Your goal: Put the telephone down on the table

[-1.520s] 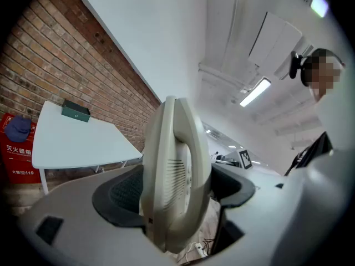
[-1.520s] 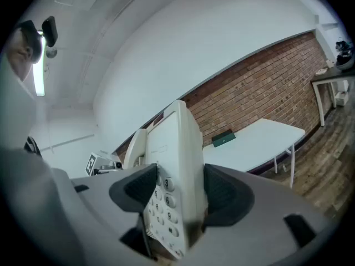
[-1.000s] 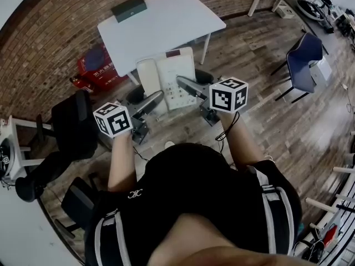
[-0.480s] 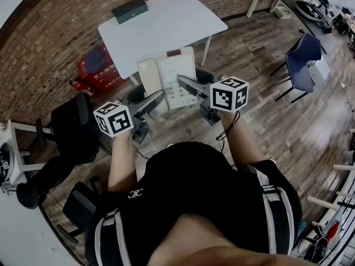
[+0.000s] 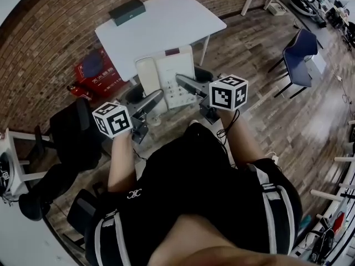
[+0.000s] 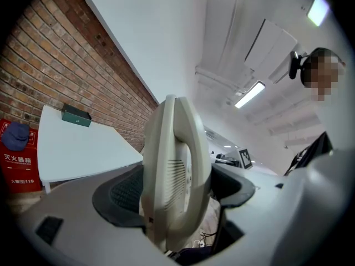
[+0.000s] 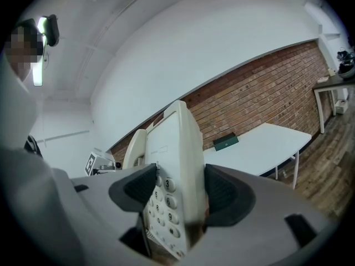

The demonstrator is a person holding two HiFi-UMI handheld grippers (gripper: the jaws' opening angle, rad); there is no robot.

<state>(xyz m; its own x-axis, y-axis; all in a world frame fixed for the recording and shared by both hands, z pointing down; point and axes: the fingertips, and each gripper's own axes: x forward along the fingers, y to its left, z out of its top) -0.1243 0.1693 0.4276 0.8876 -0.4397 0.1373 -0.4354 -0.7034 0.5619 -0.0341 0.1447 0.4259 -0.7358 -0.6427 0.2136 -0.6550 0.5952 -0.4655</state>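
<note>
We are gripping with our left claw [image 6: 176, 188], its black ribbed pads [image 6: 119, 195] pressing on either side of the rounded, curved handset [image 6: 175, 159] at the left edge of a smooth cream-white plastic desk telephone [image 5: 166, 73]. A patch of fine slots is showing on the handset's side. Our right claw [image 7: 180, 194] is clamping the telephone's opposite edge, with one pad lying against the face with its round number keys [image 7: 164, 204] and the other against the flat back.

The telephone is hanging in the air between the two claws, tilted and not resting on anything. Beyond it, the white rectangular tabletop [image 5: 166, 21] is standing on thin white legs, carrying a dark green oblong box [image 5: 127, 10] near its far edge. A red printed carton [image 5: 94, 71] is sitting on the wood-plank floor [image 5: 260, 110] beside the rough brick wall [image 5: 50, 32].
</note>
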